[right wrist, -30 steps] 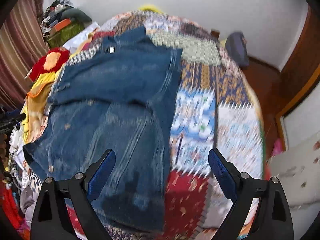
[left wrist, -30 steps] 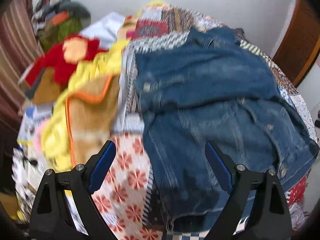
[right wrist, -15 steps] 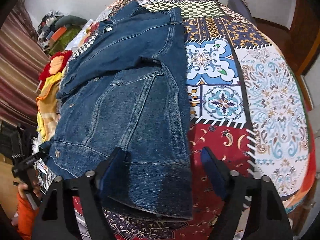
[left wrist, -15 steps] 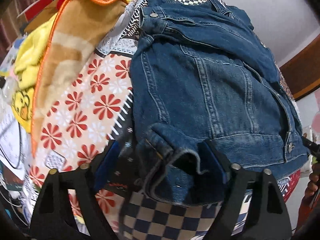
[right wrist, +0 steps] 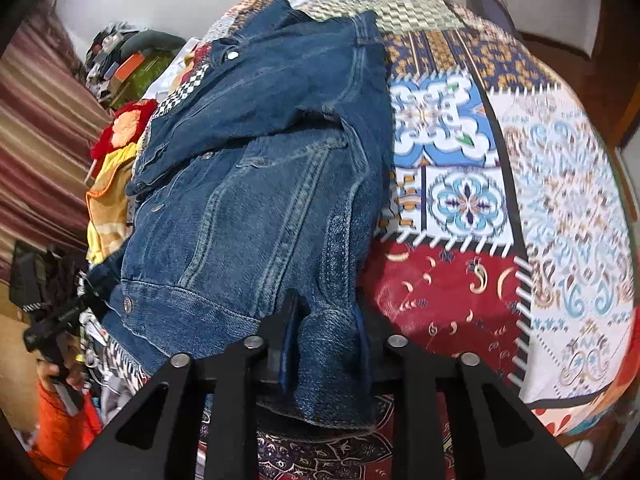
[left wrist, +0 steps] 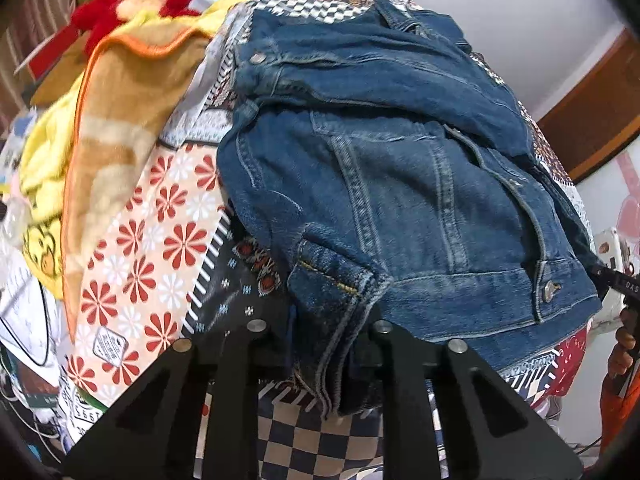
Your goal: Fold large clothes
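Note:
A blue denim jacket lies on a patchwork bedspread, its sleeves folded across the upper half. My left gripper is shut on the jacket's near hem corner in the left wrist view. In the right wrist view the same jacket lies left of centre, and my right gripper is shut on its other hem corner. The hem bunches between each pair of fingers.
A tan and orange blanket and yellow and red cloth are piled left of the jacket. The patterned bedspread spreads to the right. A wooden door stands at the far right.
Both grippers moved down onto the jacket's near hem and closed on it, one at each corner. The hem is now bunched and slightly lifted.

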The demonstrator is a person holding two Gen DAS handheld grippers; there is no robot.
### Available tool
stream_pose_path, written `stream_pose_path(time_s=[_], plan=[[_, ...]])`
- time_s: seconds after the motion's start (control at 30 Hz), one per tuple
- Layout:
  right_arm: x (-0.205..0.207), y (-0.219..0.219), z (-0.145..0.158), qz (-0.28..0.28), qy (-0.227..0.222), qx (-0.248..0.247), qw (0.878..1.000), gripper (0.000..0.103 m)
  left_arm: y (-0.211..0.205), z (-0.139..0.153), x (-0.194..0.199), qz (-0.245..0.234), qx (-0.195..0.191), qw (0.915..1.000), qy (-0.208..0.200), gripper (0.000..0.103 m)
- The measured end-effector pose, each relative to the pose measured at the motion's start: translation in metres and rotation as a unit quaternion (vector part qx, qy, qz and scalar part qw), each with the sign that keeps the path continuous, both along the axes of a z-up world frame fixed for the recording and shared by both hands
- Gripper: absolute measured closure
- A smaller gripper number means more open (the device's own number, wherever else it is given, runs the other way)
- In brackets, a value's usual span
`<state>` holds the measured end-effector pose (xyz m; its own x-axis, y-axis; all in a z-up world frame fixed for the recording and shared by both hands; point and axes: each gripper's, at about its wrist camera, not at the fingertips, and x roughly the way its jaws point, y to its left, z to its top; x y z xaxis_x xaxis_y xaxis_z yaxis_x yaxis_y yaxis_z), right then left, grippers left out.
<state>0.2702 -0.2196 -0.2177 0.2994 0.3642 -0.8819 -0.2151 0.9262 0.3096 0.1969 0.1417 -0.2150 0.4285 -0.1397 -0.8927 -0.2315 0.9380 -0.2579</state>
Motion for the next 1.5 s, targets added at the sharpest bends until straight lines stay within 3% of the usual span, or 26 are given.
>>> stream_pose_path(time_s=[0.27, 0.53, 0.67, 0.83, 0.97, 1.1, 1.27, 1.37, 1.5], plan=[[0.015, 0.01, 0.029, 0.012, -0.061, -0.009, 0.998, 0.088, -0.001, 0.041, 0.017, -0.014, 0.01, 0.9981, -0.059, 0.092], [0.057, 0.036, 0.06, 0.033, -0.113, -0.005, 0.993, 0.089, 0.001, 0.082, 0.073, -0.031, 0.01, 0.9928, -0.115, 0.092], [0.082, 0.046, 0.081, 0.032, -0.15, -0.015, 0.988, 0.089, 0.009, 0.105, 0.108, -0.019, 0.031, 0.9881, -0.149, 0.093], [0.139, 0.045, 0.096, 0.003, -0.166, -0.009, 0.986, 0.089, 0.037, 0.114, 0.149, 0.022, 0.024, 0.9868, -0.159, 0.093], [0.193, 0.048, 0.092, -0.025, -0.159, -0.011, 0.987, 0.089, 0.077, 0.105, 0.195, 0.065, -0.011, 0.9861, -0.153, 0.093], [0.252, 0.058, 0.084, -0.047, -0.134, 0.019, 0.99, 0.089, 0.101, 0.081, 0.242, 0.089, -0.026, 0.9881, -0.123, 0.093], [0.305, 0.089, 0.071, -0.035, -0.133, -0.027, 0.99, 0.089, 0.105, 0.06, 0.292, 0.086, 0.017, 0.9914, -0.097, 0.093], [0.328, 0.101, 0.054, -0.028, -0.129, -0.063, 0.989, 0.089, 0.111, 0.041, 0.314, 0.083, 0.023, 0.9931, -0.079, 0.092], [0.352, 0.1, 0.019, -0.018, -0.099, -0.083, 0.991, 0.089, 0.124, 0.012, 0.328, 0.087, -0.008, 0.9949, -0.052, 0.091]])
